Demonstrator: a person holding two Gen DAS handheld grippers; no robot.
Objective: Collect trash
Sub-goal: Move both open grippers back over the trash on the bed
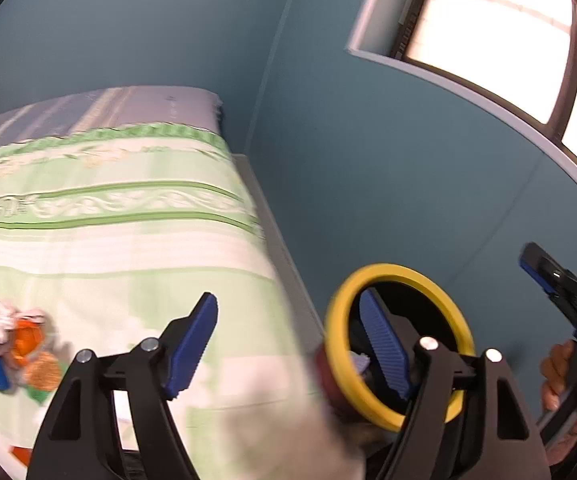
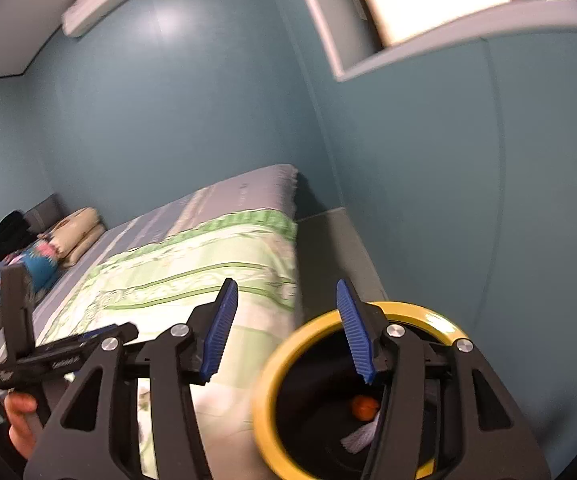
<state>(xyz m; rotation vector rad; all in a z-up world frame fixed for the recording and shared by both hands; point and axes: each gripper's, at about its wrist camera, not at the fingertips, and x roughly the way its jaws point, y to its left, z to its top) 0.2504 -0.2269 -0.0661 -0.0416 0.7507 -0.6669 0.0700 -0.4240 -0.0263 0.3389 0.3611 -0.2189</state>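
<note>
Probably a home bedroom: made bed (image 2: 192, 276), pillows (image 2: 78, 234), window (image 1: 500, 40).

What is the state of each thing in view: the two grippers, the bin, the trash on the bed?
Left gripper: open, holds nothing.
Right gripper: open, holds nothing.
Bin: open, some trash inside.
Trash: lying on the bed, not yet collected.

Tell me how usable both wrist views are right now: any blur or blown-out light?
Left wrist view: motion blur smears the green-striped bedspread and the crumpled orange-and-white trash; the window is blown out white. Right wrist view: the yellow-rimmed black bin is blurred, and glare marks the teal wall.
</note>
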